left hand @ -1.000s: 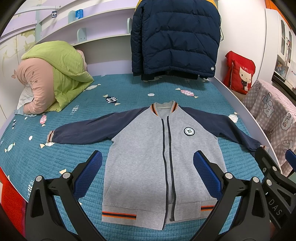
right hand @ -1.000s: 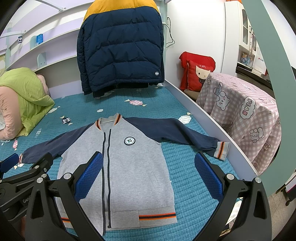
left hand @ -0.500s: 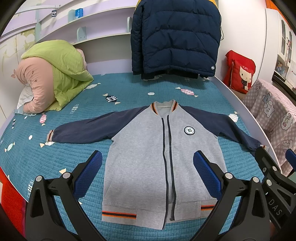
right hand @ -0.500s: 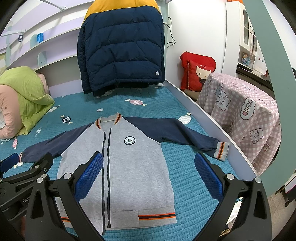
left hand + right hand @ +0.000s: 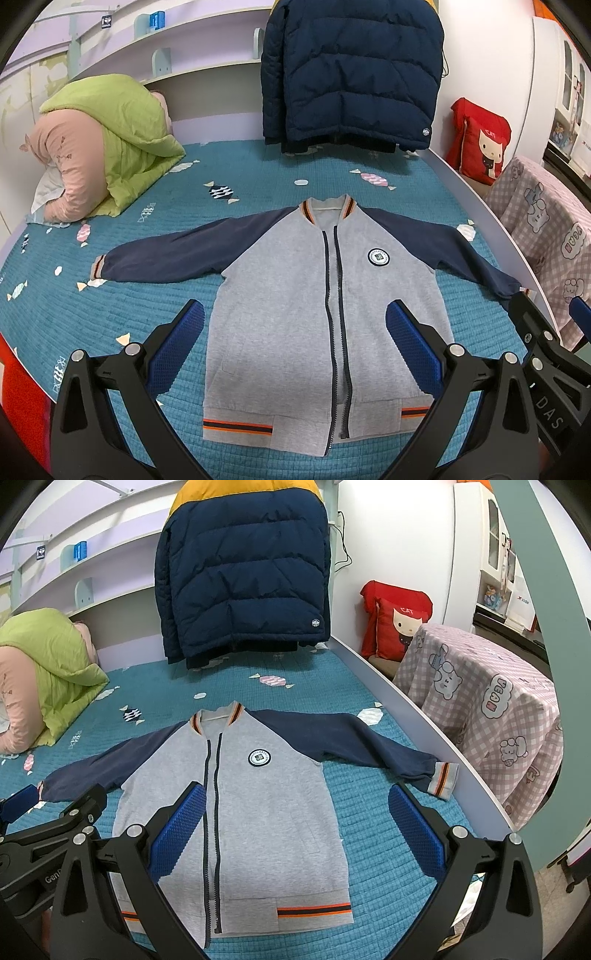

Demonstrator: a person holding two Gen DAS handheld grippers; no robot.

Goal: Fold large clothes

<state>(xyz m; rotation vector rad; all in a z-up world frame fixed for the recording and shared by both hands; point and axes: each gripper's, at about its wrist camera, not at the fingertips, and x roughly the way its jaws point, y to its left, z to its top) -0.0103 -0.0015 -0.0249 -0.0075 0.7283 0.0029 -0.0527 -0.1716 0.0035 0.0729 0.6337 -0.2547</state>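
Hovering wide apart, left gripper (image 5: 294, 339), right gripper (image 5: 297, 821), above jacket (image 5: 314, 295)

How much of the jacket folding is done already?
Only the getting ready: the grey jacket lies flat on the bed, front up, both navy sleeves spread out. Nothing is in hand: the left claw and right claw are open above it, holding nothing. All the folding is left, sleeves first probably.

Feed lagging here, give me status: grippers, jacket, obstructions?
Left gripper open, right gripper open, both empty. Grey jacket flat on bed, sleeves spread, unfolded. Nothing on it.
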